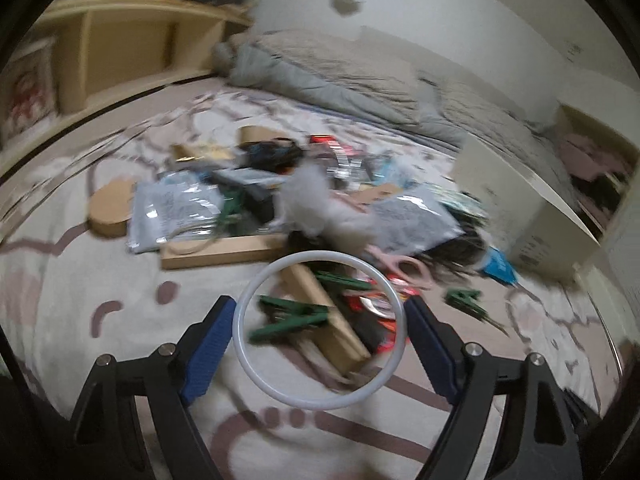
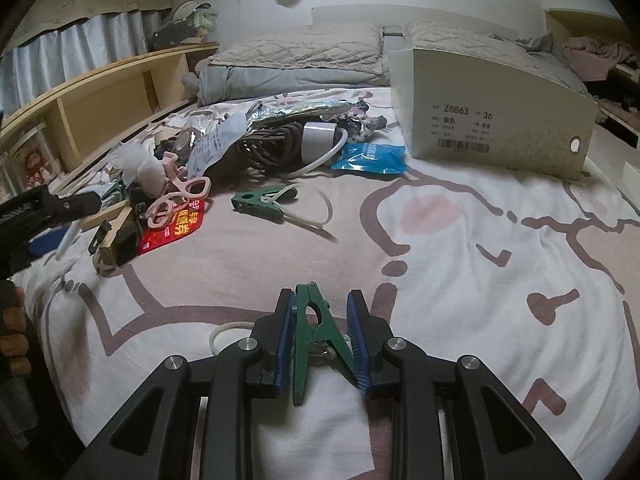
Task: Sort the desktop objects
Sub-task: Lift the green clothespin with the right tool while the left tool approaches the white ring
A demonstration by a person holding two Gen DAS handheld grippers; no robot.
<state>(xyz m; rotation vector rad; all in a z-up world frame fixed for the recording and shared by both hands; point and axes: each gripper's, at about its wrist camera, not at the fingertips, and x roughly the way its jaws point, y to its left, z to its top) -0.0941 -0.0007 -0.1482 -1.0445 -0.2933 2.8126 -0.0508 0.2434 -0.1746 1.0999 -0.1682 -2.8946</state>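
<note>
Clothespin of green plastic [image 2: 318, 340] sits upright between the blue pads of my right gripper [image 2: 322, 340], which is clamped on its two splayed handle legs just above the bedsheet. It should be light, stiff and a little slick, with a spring that could let it twist, so I judge the flat sides of the legs to be the surest hold.

My left gripper [image 1: 320, 332] has its jaws standing wide, with a thin white plastic ring [image 1: 320, 330] spanning the gap between them. Its rim lies against both pads, so I read it as held, though motion blur leaves that uncertain. It looks light and somewhat flexible, likely to bow or slip if squeezed hard across its width.

Seen through the ring is another green plastic clothespin [image 1: 292, 318], lying on a long brown cardboard box [image 1: 324, 316]. A further green clip [image 2: 260, 203] rests alone on the sheet, near pink-handled scissors [image 2: 176, 200] and a red printed sachet [image 2: 174, 230].

Farther out are a coil of dark cable [image 2: 272, 144] and a blue foil packet [image 2: 370, 158].

One container shows clearly: a pale cardboard shoebox [image 2: 492, 120] standing at the far right. Its inside is hidden from me, so I cannot tell what it holds.
</note>
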